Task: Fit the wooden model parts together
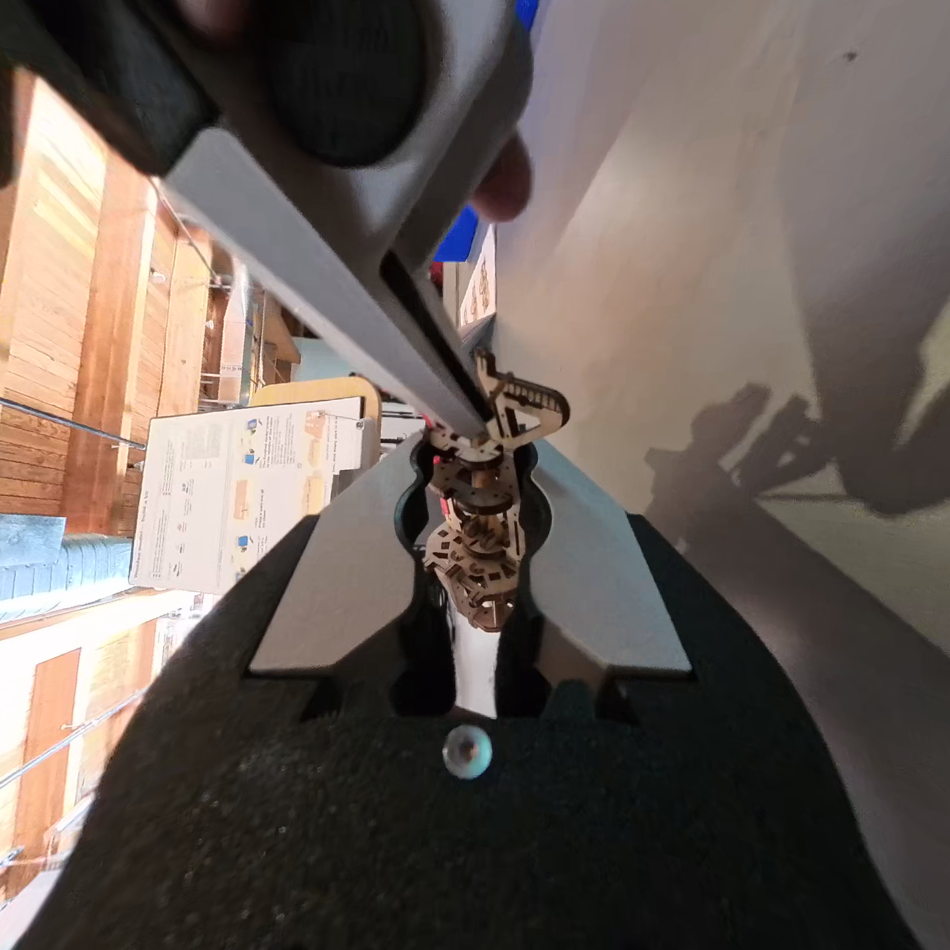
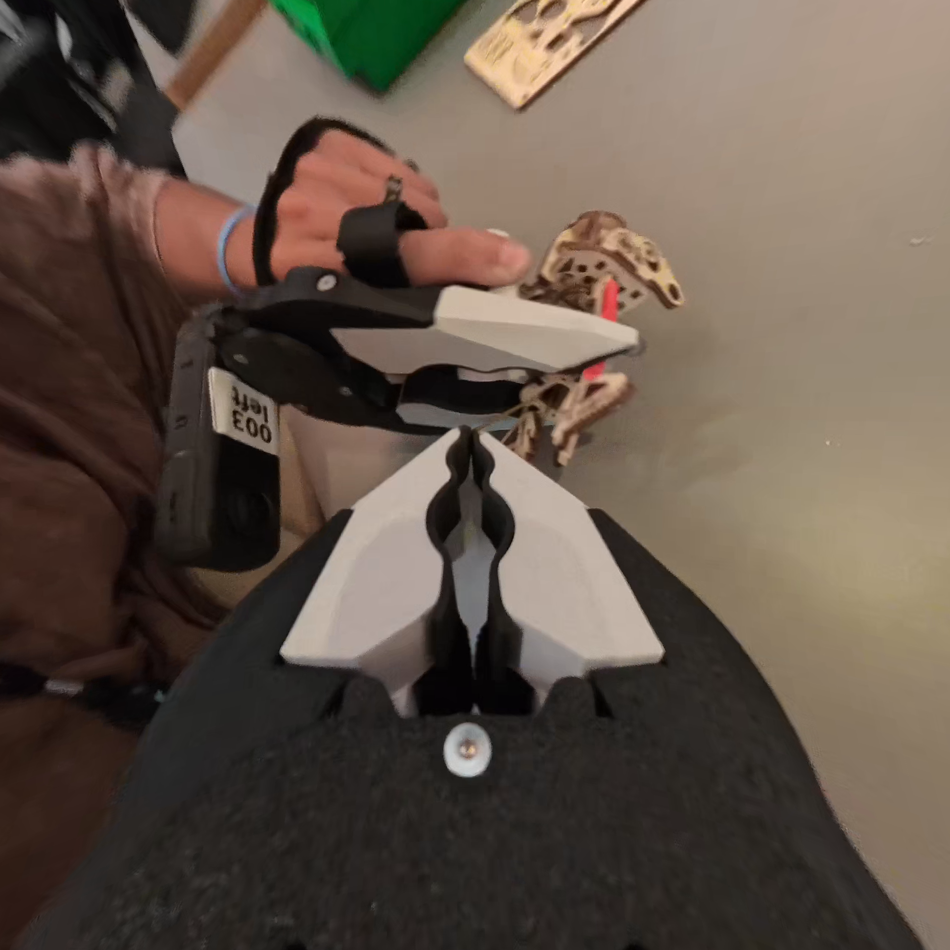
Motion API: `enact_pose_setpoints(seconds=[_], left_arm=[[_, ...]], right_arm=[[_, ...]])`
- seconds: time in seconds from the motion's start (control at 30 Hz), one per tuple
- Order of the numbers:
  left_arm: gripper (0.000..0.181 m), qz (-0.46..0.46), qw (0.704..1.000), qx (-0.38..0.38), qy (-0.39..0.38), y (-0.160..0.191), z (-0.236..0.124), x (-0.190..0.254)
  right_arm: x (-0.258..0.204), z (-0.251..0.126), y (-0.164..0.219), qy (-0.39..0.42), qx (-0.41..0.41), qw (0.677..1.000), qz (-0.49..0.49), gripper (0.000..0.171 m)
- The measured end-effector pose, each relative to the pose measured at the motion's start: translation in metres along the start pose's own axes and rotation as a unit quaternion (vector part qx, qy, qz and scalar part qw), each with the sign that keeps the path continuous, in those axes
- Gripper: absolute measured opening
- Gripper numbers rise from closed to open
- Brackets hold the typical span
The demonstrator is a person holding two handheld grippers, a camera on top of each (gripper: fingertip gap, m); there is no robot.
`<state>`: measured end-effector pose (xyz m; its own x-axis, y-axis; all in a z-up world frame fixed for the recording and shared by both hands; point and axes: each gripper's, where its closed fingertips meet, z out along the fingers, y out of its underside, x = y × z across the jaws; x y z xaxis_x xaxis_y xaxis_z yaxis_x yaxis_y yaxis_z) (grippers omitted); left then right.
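My left gripper (image 1: 475,455) is shut on a pale laser-cut wooden model (image 1: 478,555), gripped by its sides between the black pads. The right gripper (image 1: 480,426) reaches in from the upper left. It is shut on a flat wooden part with a toothed arc (image 1: 529,406), which it holds against the top of the model. In the right wrist view my right gripper (image 2: 470,437) has its tips pinched together right under the left gripper (image 2: 581,370). The model (image 2: 611,262) sticks out beyond the left gripper, with a red piece (image 2: 610,300) in it.
A grey table (image 2: 771,334) lies under both grippers. A wooden cut-out sheet (image 2: 545,51) and a green box (image 2: 370,36) lie at its far side. A printed instruction sheet (image 1: 241,488) stands behind. A person's strapped hand (image 2: 360,231) holds the left gripper. Spacing between my two grippers at the tips: around 6 cm.
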<state>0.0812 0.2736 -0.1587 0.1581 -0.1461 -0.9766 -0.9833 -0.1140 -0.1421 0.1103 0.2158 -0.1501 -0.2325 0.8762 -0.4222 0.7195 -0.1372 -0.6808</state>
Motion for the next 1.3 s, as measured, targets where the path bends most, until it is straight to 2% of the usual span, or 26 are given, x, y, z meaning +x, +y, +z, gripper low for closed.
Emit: enact_pose_setpoints(seconds=[0.23, 0.4, 0.57, 0.63, 0.73, 0.8, 0.97, 1.1, 1.3], left_arm=[[0.029, 0.011, 0.999, -0.029, -0.017, 0.008, 0.002, -0.004], [0.028, 0.015, 0.998, -0.051, -0.021, 0.013, 0.004, -0.002], [0.028, 0.015, 0.996, -0.077, -0.040, 0.020, 0.004, -0.008], [0.028, -0.001, 0.996, -0.085, -0.031, 0.024, 0.005, -0.007], [0.028, -0.023, 0.996, -0.088, -0.015, 0.025, 0.005, -0.002], [0.028, -0.019, 0.996, -0.083, -0.013, 0.021, 0.005, 0.000], [0.028, -0.031, 0.996, -0.081, -0.008, 0.022, 0.005, 0.000], [0.029, -0.057, 0.995, -0.081, 0.002, 0.025, 0.006, 0.000], [0.029, -0.055, 0.996, -0.074, 0.000, 0.024, 0.005, -0.001]], right_arm=[[0.012, 0.001, 0.005, -0.035, 0.096, 0.971, 0.218, 0.000], [0.020, 0.003, 0.006, -0.003, 0.140, 0.940, 0.310, 0.000], [0.024, 0.001, 0.000, -0.020, 0.198, 0.900, 0.388, 0.000], [0.026, 0.002, 0.003, -0.001, 0.189, 0.915, 0.356, 0.000], [0.030, 0.003, 0.008, 0.074, 0.153, 0.954, 0.246, 0.000], [0.029, 0.003, 0.006, 0.098, 0.142, 0.965, 0.195, 0.000], [0.030, -0.001, 0.003, 0.074, 0.164, 0.965, 0.192, 0.000], [0.031, -0.007, 0.004, 0.105, 0.155, 0.971, 0.148, 0.000], [0.031, -0.018, -0.002, 0.104, 0.151, 0.975, 0.126, 0.000]])
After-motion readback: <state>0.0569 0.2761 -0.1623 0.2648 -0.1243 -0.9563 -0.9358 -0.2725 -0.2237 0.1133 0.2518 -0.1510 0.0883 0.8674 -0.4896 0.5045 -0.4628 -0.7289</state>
